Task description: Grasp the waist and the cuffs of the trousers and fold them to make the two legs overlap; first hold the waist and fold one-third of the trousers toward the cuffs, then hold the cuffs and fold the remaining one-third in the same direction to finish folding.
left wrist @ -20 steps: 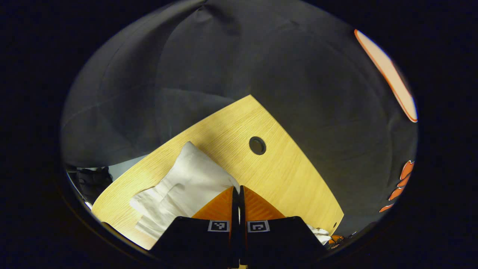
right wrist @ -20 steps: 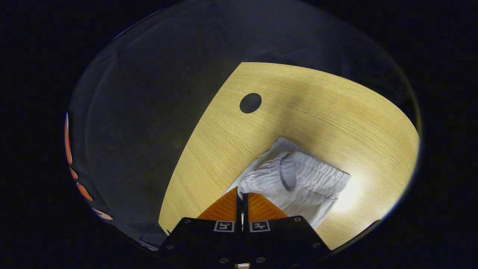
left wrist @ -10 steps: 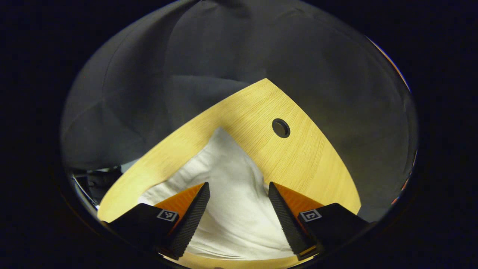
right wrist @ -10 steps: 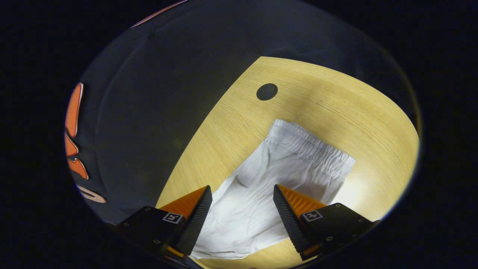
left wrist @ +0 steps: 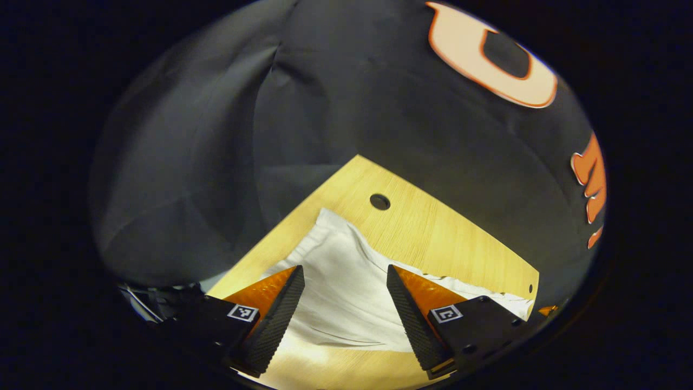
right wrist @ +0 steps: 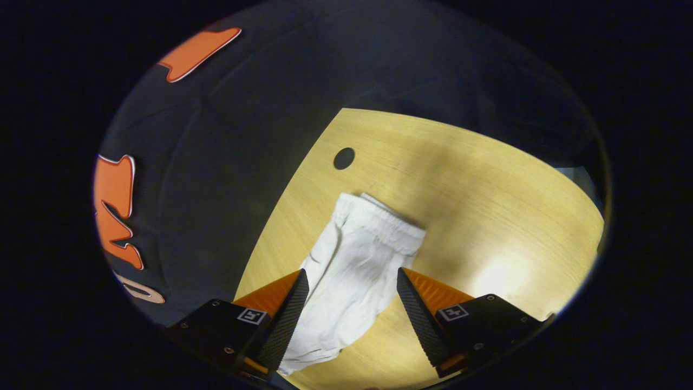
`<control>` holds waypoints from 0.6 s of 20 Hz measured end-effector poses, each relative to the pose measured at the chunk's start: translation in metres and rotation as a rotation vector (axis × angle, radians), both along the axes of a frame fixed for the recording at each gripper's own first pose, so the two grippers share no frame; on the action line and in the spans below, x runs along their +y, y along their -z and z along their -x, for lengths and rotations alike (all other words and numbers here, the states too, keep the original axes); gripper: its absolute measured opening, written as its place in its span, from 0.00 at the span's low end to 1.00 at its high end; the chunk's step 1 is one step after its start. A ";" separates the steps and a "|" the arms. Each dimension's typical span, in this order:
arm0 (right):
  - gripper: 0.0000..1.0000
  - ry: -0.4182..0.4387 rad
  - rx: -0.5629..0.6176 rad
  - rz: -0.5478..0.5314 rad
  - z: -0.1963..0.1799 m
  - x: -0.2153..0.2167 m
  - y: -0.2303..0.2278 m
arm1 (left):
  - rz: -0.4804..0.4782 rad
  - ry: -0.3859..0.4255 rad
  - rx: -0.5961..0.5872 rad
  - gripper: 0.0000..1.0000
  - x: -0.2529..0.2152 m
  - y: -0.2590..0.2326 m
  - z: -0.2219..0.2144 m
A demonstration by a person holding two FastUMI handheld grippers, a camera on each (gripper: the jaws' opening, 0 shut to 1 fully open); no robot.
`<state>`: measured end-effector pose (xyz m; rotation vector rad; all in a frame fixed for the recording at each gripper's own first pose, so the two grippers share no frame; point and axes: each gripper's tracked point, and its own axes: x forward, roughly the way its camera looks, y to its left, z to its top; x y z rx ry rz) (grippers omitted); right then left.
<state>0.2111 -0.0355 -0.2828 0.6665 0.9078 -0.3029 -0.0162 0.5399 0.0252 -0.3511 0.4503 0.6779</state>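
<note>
White trousers (left wrist: 346,287) lie flat on the wooden table (left wrist: 449,244), legs laid one over the other. In the right gripper view the trousers (right wrist: 352,271) stretch away from me, with the elastic waist (right wrist: 384,225) at the far end. My left gripper (left wrist: 345,303) hangs open above the cloth, nothing between its fingers. My right gripper (right wrist: 352,303) is also open, raised over the trousers' near part. Neither gripper touches the fabric.
A round cable hole (left wrist: 380,202) sits in the table just beyond the trousers, and the same hole (right wrist: 344,158) lies past the waist in the right gripper view. The booth's black cloth wall (left wrist: 325,108) rises behind the table edge. Bare wood (right wrist: 514,216) spreads to the right.
Both grippers were shut on the trousers a second ago; they let go, opened, and have since lifted back. The trousers now lie flat and look smaller.
</note>
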 end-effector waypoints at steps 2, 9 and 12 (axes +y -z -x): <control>0.99 0.023 0.023 0.026 0.004 -0.023 0.009 | -0.059 0.000 -0.058 0.99 -0.018 -0.032 0.016; 0.99 0.079 0.055 -0.072 -0.016 -0.034 0.041 | -0.149 -0.039 -0.167 0.99 -0.064 -0.077 0.080; 0.99 0.093 0.083 -0.095 -0.025 -0.033 0.056 | -0.086 -0.029 -0.172 0.99 -0.087 -0.067 0.092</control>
